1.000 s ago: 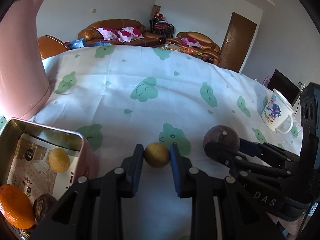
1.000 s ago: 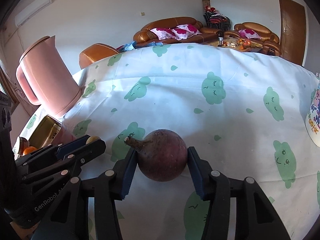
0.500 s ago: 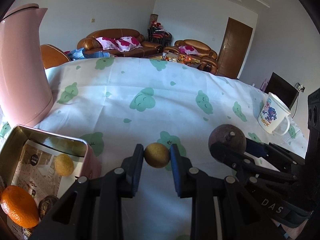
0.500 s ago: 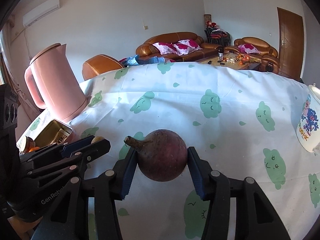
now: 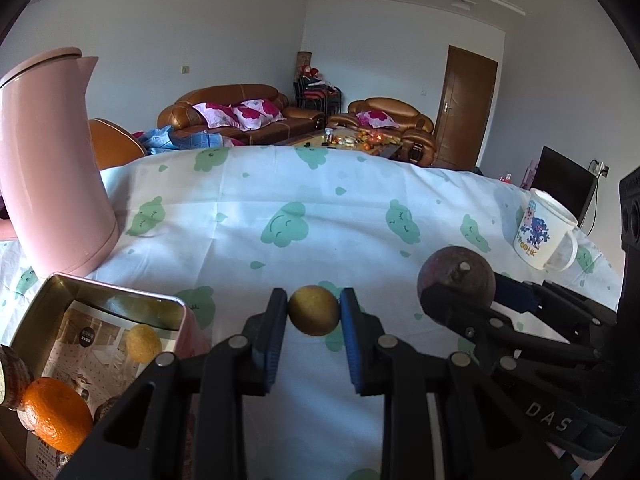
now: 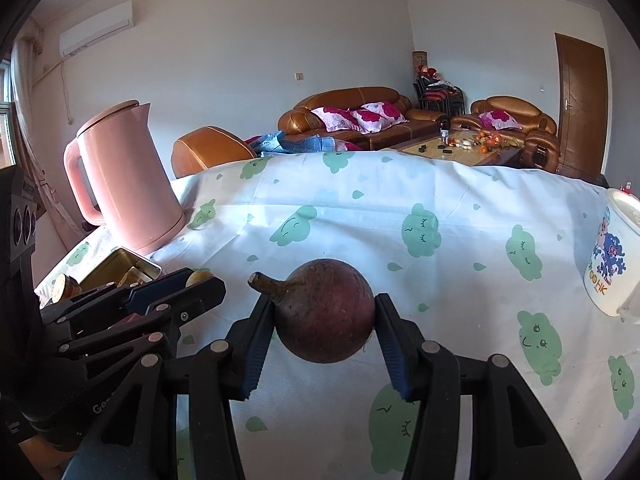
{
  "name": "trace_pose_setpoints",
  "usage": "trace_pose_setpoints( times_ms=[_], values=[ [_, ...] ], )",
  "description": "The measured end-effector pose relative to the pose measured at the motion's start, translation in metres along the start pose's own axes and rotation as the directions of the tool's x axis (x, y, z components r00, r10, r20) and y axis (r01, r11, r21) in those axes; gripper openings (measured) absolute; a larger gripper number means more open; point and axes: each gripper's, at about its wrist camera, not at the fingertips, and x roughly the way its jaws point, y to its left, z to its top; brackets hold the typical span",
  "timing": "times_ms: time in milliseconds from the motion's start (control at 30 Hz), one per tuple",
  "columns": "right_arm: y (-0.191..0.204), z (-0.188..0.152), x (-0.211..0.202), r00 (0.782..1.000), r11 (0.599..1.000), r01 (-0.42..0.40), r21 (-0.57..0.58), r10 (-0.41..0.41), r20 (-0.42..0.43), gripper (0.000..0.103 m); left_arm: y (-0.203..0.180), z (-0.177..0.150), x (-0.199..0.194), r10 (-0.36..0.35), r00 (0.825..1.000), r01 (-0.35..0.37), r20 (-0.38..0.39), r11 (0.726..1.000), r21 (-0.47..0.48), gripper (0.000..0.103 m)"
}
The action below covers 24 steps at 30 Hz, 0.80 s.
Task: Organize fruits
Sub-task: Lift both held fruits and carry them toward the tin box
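Left wrist view: left gripper (image 5: 313,312) at lower centre, fingers clamped on a small yellow fruit (image 5: 314,310), held clear above the cloth-covered surface (image 5: 280,184). At right of frame, right gripper (image 5: 456,300) gripping a dark purple fruit (image 5: 456,276), stem end facing the camera. At lower left, an open metal tin (image 5: 120,292) holding a second yellow fruit (image 5: 143,343), an orange (image 5: 56,414) and more dark fruit, partly cut off by the frame edge. Behind the tin, at far left, a tall pink kettle (image 5: 52,160). At right edge, a white printed mug (image 5: 544,232) standing upright on the cloth.

Right wrist view: right gripper (image 6: 324,320) at lower centre, fingers closed on the purple fruit (image 6: 324,312), stem pointing to upper left. Left gripper (image 6: 200,280) at lower left with the yellow fruit (image 6: 198,277) just showing between its tips. Tin (image 6: 120,268) and kettle (image 6: 128,176) beyond it at left; mug (image 6: 612,256) at right edge.
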Motion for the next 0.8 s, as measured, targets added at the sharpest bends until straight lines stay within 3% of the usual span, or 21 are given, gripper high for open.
trace_pose_setpoints(
  times_ms=[800],
  values=[
    [-0.002, -0.005, -0.022, 0.996, 1.000, -0.002, 0.002, 0.002, 0.088, 0.052, -0.011, -0.002, -0.022, 0.044, 0.993, -0.050, 0.108, 0.997, 0.053, 0.028]
  ],
)
